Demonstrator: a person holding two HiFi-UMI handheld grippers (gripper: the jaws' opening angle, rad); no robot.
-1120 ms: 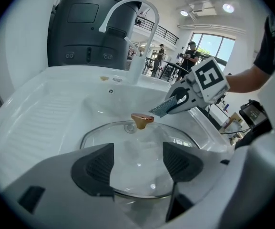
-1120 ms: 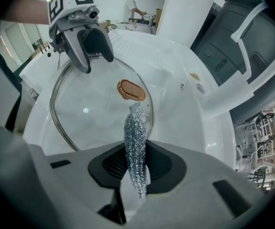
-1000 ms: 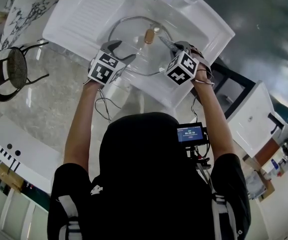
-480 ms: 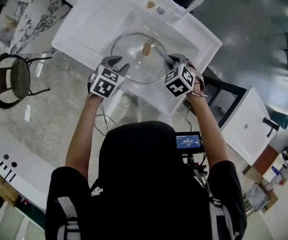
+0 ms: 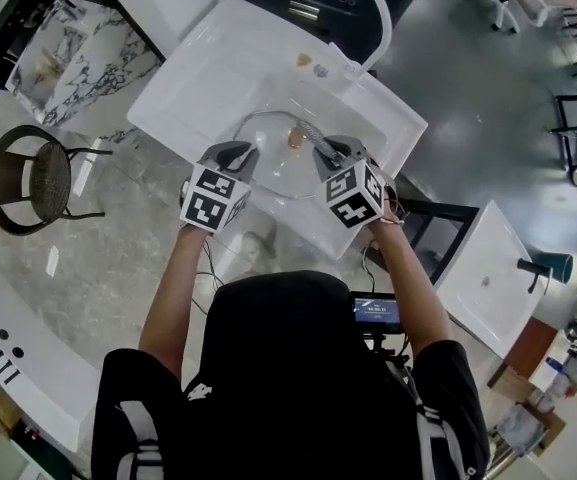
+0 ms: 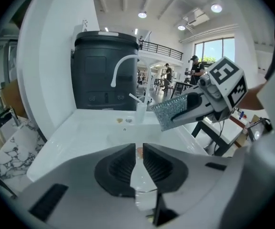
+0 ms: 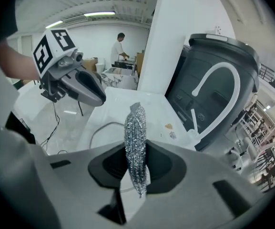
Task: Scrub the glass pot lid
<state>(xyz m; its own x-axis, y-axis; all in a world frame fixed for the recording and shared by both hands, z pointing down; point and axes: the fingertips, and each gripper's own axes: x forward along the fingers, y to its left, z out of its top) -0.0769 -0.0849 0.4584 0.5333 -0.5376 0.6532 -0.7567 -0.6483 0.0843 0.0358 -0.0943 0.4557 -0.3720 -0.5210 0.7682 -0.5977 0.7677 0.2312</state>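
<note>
1. My left claw [image 5: 240, 152] has just been closing, and now it is nearly shut, pinching the rim of the glass pot lid [image 5: 276, 173]
2. The lid hangs over the basin of the white sink [image 5: 218, 53], wooden knob [image 5: 295, 140] facing up
3. My right claw [image 5: 325, 148] is clamped tight on a glittery silver scrub pad [image 7: 135, 142], over the basin too, just beside that knob

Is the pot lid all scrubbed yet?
Not yet, it seems. Done: the right gripper has its fingers shut on the sparkly scrubber. In hand: the left gripper has just been closing its fingers, and the rim of the glass lid, at the sink, looks pinched between them. Left: the scrubber hangs clear of the glass, so the scrubbing itself is to come.
</note>
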